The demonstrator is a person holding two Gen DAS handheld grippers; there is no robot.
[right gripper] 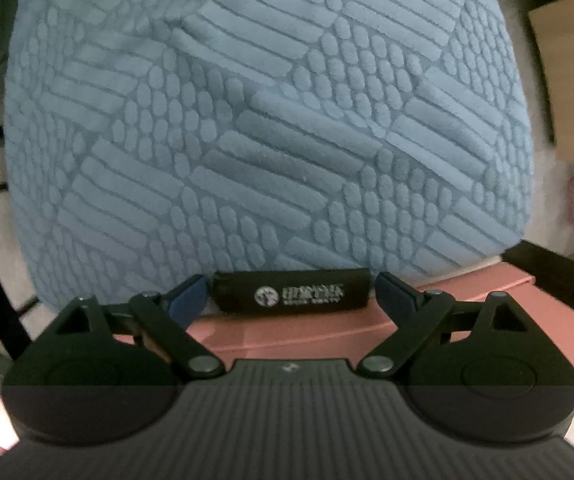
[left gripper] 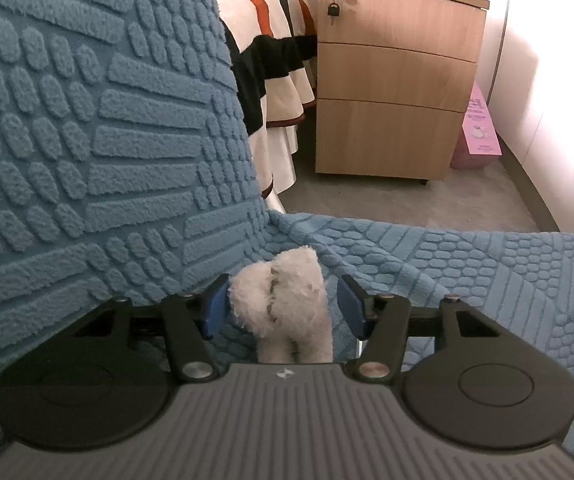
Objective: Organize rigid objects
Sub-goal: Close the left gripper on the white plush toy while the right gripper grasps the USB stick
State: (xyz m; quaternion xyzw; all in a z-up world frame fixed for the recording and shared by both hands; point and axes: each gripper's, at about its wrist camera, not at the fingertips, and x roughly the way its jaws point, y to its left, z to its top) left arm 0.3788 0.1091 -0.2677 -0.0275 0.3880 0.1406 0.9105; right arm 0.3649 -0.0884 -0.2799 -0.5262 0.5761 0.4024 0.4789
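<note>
The right tongs (right gripper: 291, 294) stand wide around a black pouch (right gripper: 291, 290), its long axis running nine to three on a pink box (right gripper: 295, 338). The left tongs (left gripper: 283, 306) gape narrowly around a white plush toy (left gripper: 283, 308), its lower end hidden.

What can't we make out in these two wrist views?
- White plush toy, left wrist view: its lower part is hidden behind the left gripper body; whether the blue pads touch it is unclear.
- Black pouch, right wrist view: printed text too small and blurred to read.
- Pink box, right wrist view: mostly covered by the right gripper; extent unknown.
</note>
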